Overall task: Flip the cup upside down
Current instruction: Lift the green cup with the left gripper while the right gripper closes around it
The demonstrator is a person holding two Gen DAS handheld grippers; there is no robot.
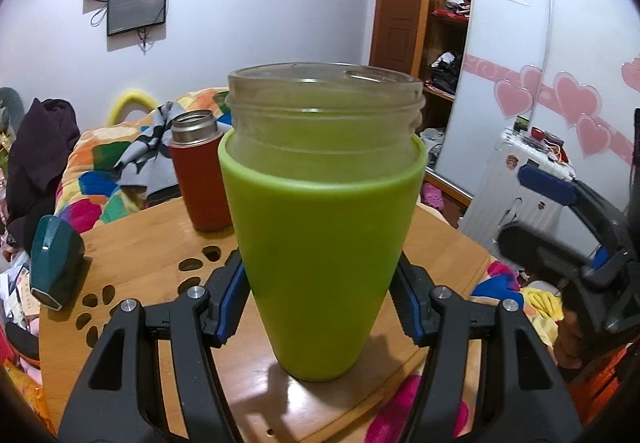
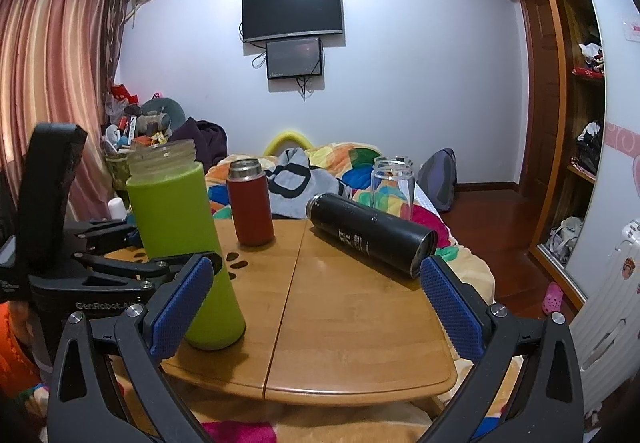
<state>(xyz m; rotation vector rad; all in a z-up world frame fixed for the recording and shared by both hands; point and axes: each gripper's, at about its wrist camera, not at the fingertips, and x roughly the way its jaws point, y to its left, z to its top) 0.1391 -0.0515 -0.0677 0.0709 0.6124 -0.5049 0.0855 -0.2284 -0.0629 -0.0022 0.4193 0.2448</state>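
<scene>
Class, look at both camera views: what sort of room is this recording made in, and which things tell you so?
Most likely a lived-in bedroom at home: a bed with a colourful patchwork quilt behind the low wooden table, a wall-mounted television, and an open wardrobe of clothes.

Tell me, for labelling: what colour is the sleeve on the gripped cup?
Lime green sleeve; clearest in the left wrist view.

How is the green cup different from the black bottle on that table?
The green cup stands upright, mouth up; the black bottle lies on its side. The left gripper flanks the green cup; nothing holds the black bottle. Both rest on the wooden table without lids.
</scene>
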